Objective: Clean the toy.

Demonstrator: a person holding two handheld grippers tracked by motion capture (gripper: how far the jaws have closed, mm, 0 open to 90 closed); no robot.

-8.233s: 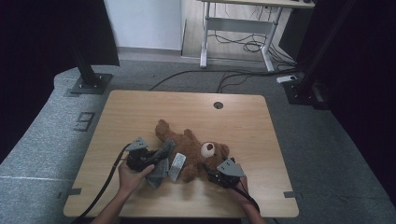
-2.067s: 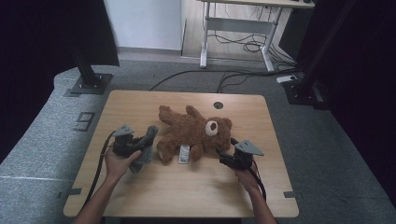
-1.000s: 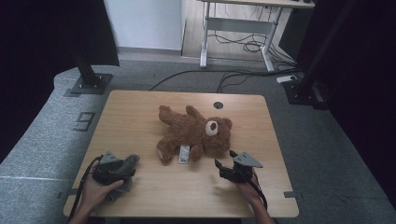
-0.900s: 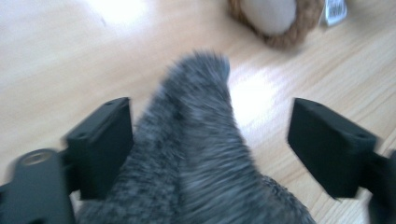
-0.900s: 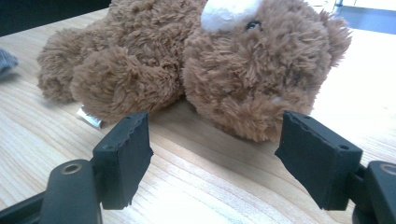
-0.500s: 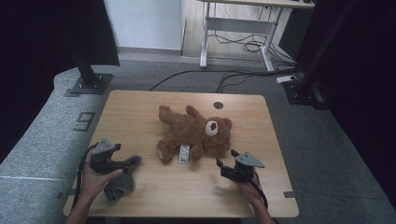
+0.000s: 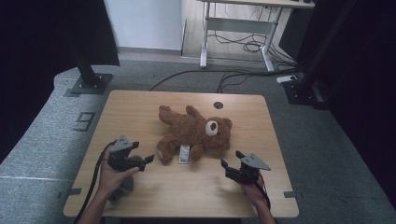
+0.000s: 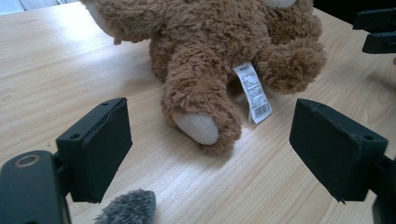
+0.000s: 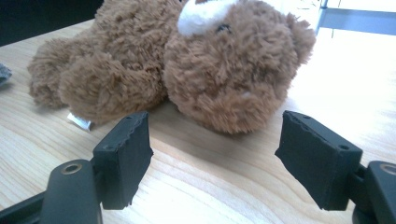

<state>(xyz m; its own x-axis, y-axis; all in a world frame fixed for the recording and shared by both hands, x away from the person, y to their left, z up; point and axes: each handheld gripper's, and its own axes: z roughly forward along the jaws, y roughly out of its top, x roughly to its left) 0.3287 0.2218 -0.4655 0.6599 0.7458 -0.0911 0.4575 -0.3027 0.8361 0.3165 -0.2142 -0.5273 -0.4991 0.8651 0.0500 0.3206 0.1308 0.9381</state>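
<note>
Left claw (image 7: 148, 159) rose off the grey plush (image 8: 127, 209), jaws just spread, empty; teddy bear (image 7: 194, 132) ahead; right claw (image 7: 232, 159) spread, empty.

The brown teddy bear (image 7: 194, 133) now lies further up the wooden table (image 7: 140, 105), turned with its head towards the right, and no gripper touches it, whereas earlier both worked at it. The left gripper (image 7: 148, 160) has drawn back from the bear's side, dipped to the table's near left corner and come up again just beside the bear's foot (image 8: 198, 127); its jaws have just been opening and stand wide with nothing between them. A small grey furry thing (image 7: 122, 189), earlier in that gripper, now lies on the table under the left hand (image 7: 112, 173).
</note>
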